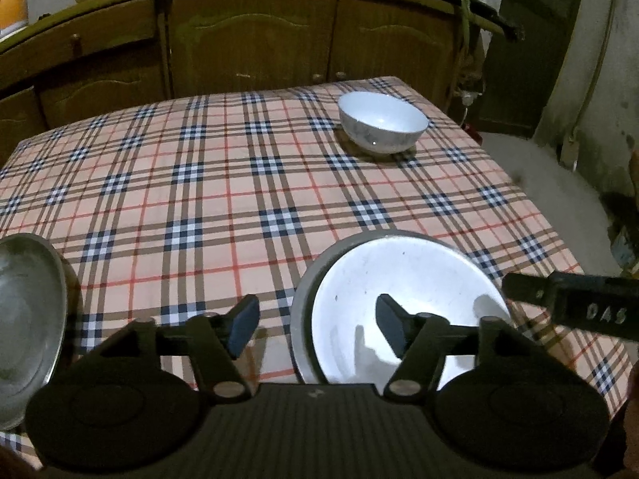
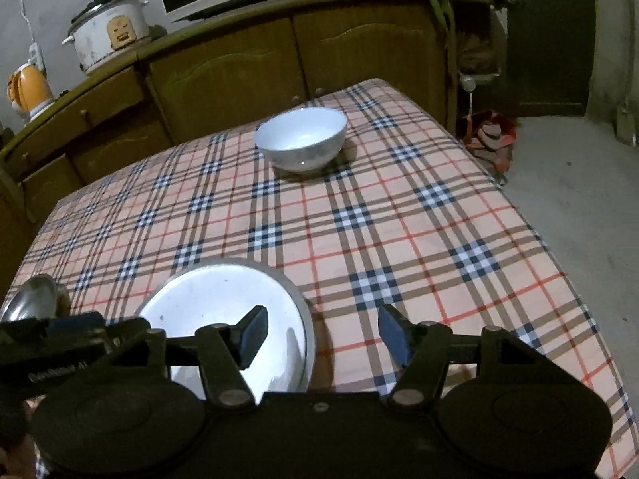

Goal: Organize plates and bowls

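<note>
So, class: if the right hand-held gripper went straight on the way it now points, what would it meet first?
Probably the checked tablecloth: the right hand-held gripper straddles the metal plate's right rim, the white bowl beyond. Depth is uncertain.

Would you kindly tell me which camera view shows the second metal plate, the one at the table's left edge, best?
The left wrist view: the second metal plate shows much of its shiny inside there, though cropped. The right wrist view catches only a sliver behind the other gripper.

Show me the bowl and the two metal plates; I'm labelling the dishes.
bowl (image 1: 382, 119), left wrist view, inner wall.
near plate (image 1: 399, 279), left wrist view, its flat middle.
second plate (image 1: 24, 299), left wrist view, its inside, at the left edge.
</note>
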{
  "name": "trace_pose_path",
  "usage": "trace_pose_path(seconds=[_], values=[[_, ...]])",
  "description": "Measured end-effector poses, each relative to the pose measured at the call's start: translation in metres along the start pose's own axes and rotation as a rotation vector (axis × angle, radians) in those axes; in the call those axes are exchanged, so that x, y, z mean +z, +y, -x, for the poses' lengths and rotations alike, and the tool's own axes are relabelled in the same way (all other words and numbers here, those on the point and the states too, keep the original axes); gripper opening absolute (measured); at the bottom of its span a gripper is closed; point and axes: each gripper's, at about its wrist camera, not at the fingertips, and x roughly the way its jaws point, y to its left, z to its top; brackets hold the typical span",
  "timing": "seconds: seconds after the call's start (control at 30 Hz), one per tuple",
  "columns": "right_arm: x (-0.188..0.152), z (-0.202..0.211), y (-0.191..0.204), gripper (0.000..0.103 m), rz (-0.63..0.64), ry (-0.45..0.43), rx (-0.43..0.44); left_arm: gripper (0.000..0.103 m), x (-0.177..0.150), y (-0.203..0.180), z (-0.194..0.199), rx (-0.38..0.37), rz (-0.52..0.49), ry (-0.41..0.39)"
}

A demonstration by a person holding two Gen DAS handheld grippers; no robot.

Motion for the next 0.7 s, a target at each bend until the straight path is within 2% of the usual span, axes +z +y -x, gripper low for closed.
trace_pose_path(seconds=[0.33, 0.7], values=[[0.007, 0.008, 0.002, 0.075, -0.006, -0.050, 0.029, 0.080, 0.014, 0.001, 0.004, 0.009, 0.015, -0.016], [0.022, 0.014, -0.001, 0.075, -0.005, -0.092, 0.044, 0.082, 0.035, -0.003, 0.007, 0.011, 0.020, -0.042]])
